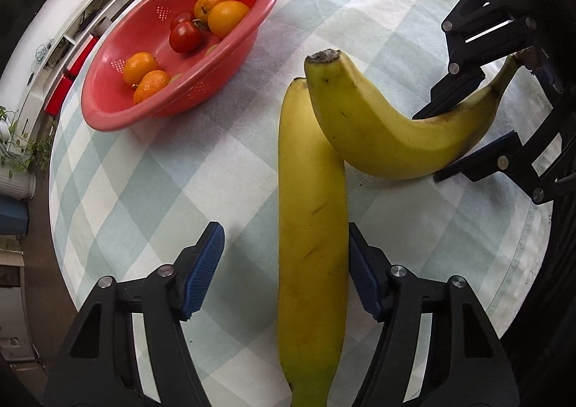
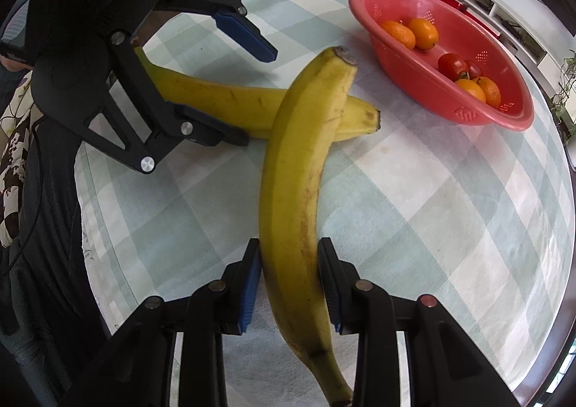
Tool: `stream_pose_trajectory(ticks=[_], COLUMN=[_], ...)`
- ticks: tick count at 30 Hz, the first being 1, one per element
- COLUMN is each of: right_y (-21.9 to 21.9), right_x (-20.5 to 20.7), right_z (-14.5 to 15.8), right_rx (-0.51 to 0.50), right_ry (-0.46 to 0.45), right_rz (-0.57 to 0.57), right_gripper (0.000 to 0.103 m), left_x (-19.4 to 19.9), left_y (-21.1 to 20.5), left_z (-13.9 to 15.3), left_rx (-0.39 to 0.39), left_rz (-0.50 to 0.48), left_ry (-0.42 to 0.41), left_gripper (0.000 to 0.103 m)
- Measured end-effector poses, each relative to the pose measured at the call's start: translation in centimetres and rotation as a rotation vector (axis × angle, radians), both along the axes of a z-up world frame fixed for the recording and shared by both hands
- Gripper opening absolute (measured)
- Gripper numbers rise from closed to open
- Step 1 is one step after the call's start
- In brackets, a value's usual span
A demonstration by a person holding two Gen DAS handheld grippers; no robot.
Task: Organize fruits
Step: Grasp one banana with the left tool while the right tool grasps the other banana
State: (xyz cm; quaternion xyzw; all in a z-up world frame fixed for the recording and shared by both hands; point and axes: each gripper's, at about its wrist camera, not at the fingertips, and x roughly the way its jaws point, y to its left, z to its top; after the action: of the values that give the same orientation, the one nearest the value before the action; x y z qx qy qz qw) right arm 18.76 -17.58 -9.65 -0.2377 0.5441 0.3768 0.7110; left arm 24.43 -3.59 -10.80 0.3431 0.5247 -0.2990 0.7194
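Observation:
Two yellow bananas lie crossed on the checked tablecloth. My left gripper (image 1: 284,263) is open around the lower banana (image 1: 311,245); its right pad touches the fruit and the left pad stands apart. My right gripper (image 2: 289,274) is shut on the upper, curved banana (image 2: 298,191), which rests across the lower banana (image 2: 223,101). The right gripper also shows in the left wrist view (image 1: 442,144), holding the curved banana (image 1: 388,126). The left gripper shows in the right wrist view (image 2: 252,94).
A red colander bowl (image 1: 230,83) holds oranges (image 1: 226,16) and tomatoes (image 1: 184,37); it also shows in the right wrist view (image 2: 403,58). The round table's edge (image 1: 63,227) curves at left. White shelves and plants stand beyond.

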Motion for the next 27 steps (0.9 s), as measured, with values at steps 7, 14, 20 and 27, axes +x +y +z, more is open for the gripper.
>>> stream_pose_trajectory(ticks=[7, 14, 20, 27], right_y=[0.9, 1.3, 0.7, 1.8], right_x=[0.4, -0.2, 0.0, -0.5], right_z=[0.7, 0.6, 0.9, 1.4], right_rx=[0.003, -0.016, 0.036, -0.061], right_ry=[0.015, -0.004, 0.041, 0.005], right_rz=[-0.035, -0.045, -0.101, -0.107], right_gripper=[0.038, 0.038, 0.049, 0.045], left_x=[1.4, 0.5, 0.0, -0.5], left_y=[1.0, 0.9, 0.5, 1.5], left_z=[-0.5, -0.4, -0.2, 0.0], left_rx=[-0.035, -0.059, -0.070, -0.109], left_rz=[0.078, 0.042, 0.048, 0.081], left_ry=[0.089, 0.088, 0.095, 0.085], left_gripper=[0.066, 0.040, 0.033, 0.032])
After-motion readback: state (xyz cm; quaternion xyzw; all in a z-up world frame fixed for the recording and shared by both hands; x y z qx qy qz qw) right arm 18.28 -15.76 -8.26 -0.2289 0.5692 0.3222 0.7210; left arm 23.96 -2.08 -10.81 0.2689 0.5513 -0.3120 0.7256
